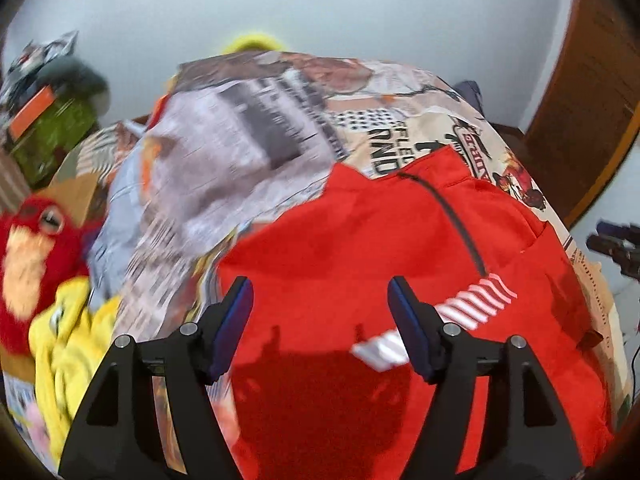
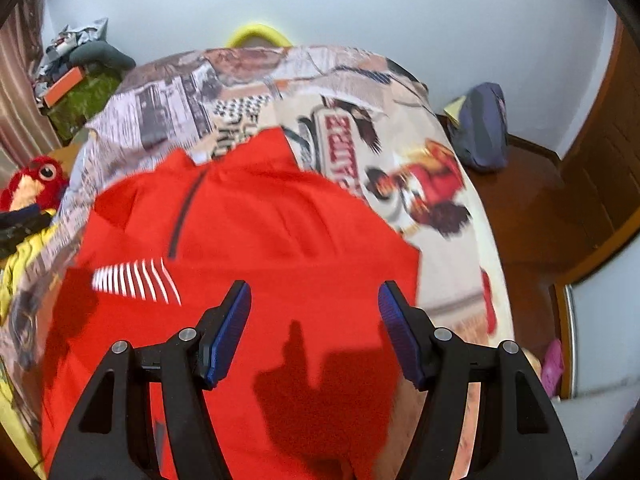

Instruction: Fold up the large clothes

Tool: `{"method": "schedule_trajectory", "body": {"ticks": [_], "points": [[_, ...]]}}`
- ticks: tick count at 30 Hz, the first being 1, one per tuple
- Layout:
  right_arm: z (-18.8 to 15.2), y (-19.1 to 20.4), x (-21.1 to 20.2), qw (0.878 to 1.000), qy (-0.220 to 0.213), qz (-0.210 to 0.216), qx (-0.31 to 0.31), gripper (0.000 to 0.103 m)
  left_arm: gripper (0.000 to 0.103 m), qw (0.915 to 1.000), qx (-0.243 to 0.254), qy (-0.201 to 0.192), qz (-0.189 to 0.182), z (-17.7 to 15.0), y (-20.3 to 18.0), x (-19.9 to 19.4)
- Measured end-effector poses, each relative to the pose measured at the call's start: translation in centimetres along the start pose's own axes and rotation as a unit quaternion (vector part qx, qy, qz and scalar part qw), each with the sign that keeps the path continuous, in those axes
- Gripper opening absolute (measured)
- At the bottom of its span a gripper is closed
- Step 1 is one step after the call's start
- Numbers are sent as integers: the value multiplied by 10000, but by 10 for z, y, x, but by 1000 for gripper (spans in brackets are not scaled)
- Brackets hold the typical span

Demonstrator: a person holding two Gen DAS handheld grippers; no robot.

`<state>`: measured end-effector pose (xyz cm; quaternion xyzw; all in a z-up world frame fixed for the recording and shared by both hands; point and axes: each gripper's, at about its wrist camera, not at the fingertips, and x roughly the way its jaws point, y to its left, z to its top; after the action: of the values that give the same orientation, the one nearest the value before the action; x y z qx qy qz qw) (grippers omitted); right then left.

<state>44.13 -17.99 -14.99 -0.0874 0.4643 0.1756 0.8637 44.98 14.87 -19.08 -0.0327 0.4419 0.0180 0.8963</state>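
Printed bedspread (image 2: 400, 128) under red jacket (image 2: 260, 220), left tongs (image 1: 320, 296) and right tongs (image 2: 314, 296) both released, empty.

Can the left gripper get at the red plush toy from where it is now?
Probably yes. The left gripper is open and empty above the red garment. The red plush toy lies uncovered to its left, beside the yellow cloth, with nothing visibly between them; it would need a sideways move.
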Motion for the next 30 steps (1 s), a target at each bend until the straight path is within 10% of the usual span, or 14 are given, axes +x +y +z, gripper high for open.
{"method": "schedule_trajectory", "body": {"ticks": [14,25,30], "points": [[70,13,100,9986,87,521,27,62,72,9980,-285,307,-476,70,-17,115],[101,25,171,9982,348,482,41,62,73,9863,-1327,602,-777,79,2,199],[100,20,192,9963,519,606,309,62,70,9902,-1030,785,-516,76,-14,219]]}}
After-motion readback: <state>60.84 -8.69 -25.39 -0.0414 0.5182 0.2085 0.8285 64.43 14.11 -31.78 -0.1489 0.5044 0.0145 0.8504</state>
